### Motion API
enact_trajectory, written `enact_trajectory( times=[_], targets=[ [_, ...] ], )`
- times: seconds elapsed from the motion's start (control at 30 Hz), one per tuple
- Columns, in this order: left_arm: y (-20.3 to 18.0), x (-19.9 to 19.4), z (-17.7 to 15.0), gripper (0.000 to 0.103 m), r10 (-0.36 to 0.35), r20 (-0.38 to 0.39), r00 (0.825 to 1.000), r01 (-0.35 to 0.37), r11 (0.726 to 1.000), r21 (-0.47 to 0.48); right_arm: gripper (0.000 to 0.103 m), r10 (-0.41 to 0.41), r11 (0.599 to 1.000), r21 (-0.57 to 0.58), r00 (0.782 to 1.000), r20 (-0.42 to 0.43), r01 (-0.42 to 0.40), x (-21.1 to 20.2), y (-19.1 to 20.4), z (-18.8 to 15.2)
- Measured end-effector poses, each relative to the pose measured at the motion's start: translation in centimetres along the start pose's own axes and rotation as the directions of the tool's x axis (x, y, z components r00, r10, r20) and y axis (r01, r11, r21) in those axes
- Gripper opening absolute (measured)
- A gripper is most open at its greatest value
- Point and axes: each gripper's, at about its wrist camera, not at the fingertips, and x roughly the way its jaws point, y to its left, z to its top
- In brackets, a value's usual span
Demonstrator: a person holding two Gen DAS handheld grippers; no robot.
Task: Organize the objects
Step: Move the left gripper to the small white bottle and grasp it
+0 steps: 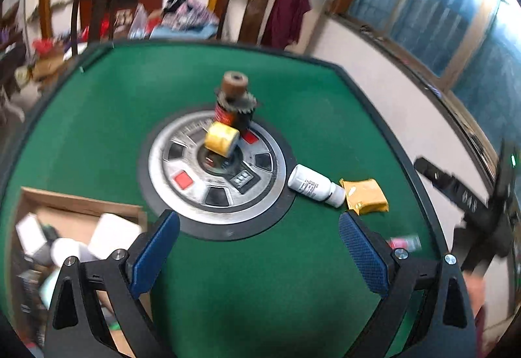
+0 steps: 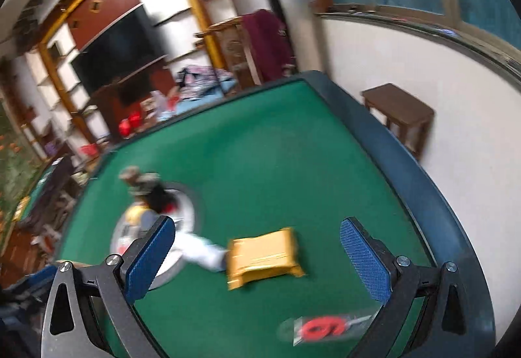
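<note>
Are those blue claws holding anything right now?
No. The left gripper and right gripper both stand open and empty above the green table.

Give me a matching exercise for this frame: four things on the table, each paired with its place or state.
Things:
1. white bottle
2. yellow roll
3. yellow packet
4. cardboard box

Places or states:
A. at the table's left edge, holding white items
B. lying on its side beside the round plate
C. on the centre of the round plate
D. flat on the felt, at the bottle's cap end

Pairs: 1-B, 2-C, 3-D, 4-A
</note>
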Motion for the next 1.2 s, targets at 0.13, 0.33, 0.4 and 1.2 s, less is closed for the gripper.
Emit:
enact_trajectory(
  times=[0.13,0.33,0.4,1.2],
  targets=[
    [-2.1,4.4,0.7,0.098,0.035,-0.035,0.999,-0.035,0.999,-0.007,0.103,-0.004,0.998,0.056,0.999,0.037,0.001,1.5,-2.9,-0.3],
    [-5.6,8.8,2.7,0.098,0.091,-0.027,0.996,-0.088,0.991,0.102,0.103,0.033,0.987,0.159,0.999,-0.006,-0.032,3.1,-6.1,-0.2],
    [-7.0,10.3,3.5,0.098,0.088,-0.022,0.996,-0.083,0.984,0.161,0.103,0.057,0.983,0.178,0.998,-0.02,-0.053,3.4,-6.4,-0.2],
    [-7.7,6.3,-3.5,0.075,-0.152,-0.23,0.961,0.241,0.869,0.431,0.103,0.074,0.977,0.21,0.989,-0.127,-0.046,5.6,-6.0,-1.9]
  ],
)
